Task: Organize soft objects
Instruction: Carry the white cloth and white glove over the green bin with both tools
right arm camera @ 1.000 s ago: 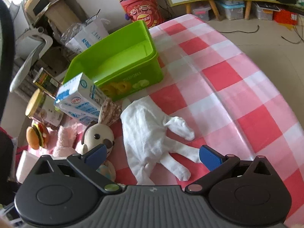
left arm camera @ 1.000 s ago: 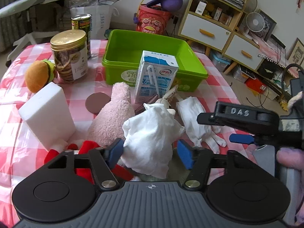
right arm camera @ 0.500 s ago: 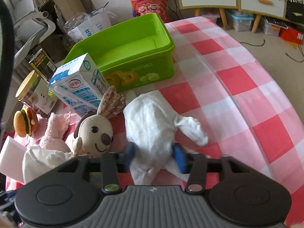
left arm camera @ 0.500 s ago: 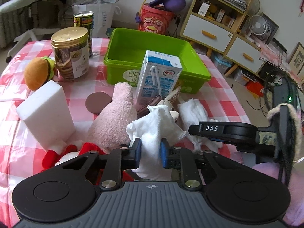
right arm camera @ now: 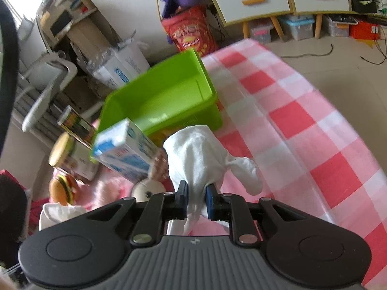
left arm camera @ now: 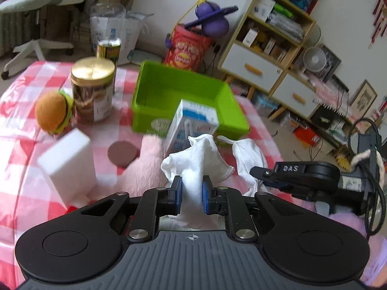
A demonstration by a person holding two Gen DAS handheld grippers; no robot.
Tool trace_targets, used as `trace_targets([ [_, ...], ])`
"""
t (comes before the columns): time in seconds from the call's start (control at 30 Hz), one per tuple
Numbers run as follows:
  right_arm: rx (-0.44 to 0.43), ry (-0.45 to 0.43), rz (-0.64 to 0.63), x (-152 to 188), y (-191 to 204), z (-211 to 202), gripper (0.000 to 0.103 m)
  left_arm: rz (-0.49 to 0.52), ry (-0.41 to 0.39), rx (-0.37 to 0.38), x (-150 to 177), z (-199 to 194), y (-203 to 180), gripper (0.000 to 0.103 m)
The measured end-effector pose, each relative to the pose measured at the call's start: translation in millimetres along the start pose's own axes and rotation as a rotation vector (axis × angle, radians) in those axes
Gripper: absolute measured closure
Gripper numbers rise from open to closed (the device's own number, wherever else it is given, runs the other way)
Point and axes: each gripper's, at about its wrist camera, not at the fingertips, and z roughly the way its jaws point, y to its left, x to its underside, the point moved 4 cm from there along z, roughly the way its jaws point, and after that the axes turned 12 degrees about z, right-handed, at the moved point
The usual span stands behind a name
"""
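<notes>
Now both tools grip white cloth, where a second ago both stood wide around it. Going left to right in the left wrist view: a plush burger sits at the far left of the checked worktop, beside a gold-lidded jar. A white block stands nearer. A pink plush toy lies by a milk carton, in front of an empty green bin. At centre, the left tool is closed narrowly on a white cloth, its blue pads pinching the bunched fabric, which stands up out of the jaws. To the right lies the white glove, with the right tool's side beyond it.

In the right wrist view, the carton leans at left, a rabbit toy peeks out below it, and the right tool is clamped on the white glove, whose fingers dangle to the right. Both pieces look lifted off the worktop, though blur makes this uncertain.

For the task, this likely means 2 soft items are secured at once, and the green bin, just beyond both, seems the natural place to carry them.
</notes>
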Motion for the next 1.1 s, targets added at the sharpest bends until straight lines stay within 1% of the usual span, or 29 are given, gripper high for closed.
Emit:
trace_targets([
  [0.13,-0.046,-0.047,0.003,-14,14,-19,0.103,-0.003,-0.017,-0.007,-21,-4,8,0.089],
  [0.27,-0.083,-0.082,0.004,-34,30,-23,0.103,-0.030,-0.047,-0.013,-49,2,22,0.089],
  [0.4,-0.118,-0.120,0.005,-55,43,-17,0.103,-0.036,-0.063,-0.032,-77,22,36,0.089],
  [0.5,-0.154,-0.140,-0.015,-69,52,-5,0.103,-0.037,-0.074,-0.024,-95,43,43,0.089],
  [0.63,-0.196,-0.164,-0.046,-83,58,15,0.103,-0.001,-0.095,-0.020,-111,78,49,0.089],
  [0.73,-0.225,-0.183,-0.060,-88,57,33,0.103,0.009,-0.083,-0.022,-113,109,56,0.089],
  [0.87,-0.245,-0.176,-0.082,-87,54,63,0.103,0.011,-0.053,-0.035,-109,152,64,0.088],
  [0.97,-0.226,-0.154,-0.112,-85,52,84,0.103,0.029,-0.024,-0.059,-104,171,68,0.088],
  [1.1,-0.231,-0.122,-0.087,-84,45,102,0.103,0.059,0.000,-0.087,-100,182,72,0.088],
])
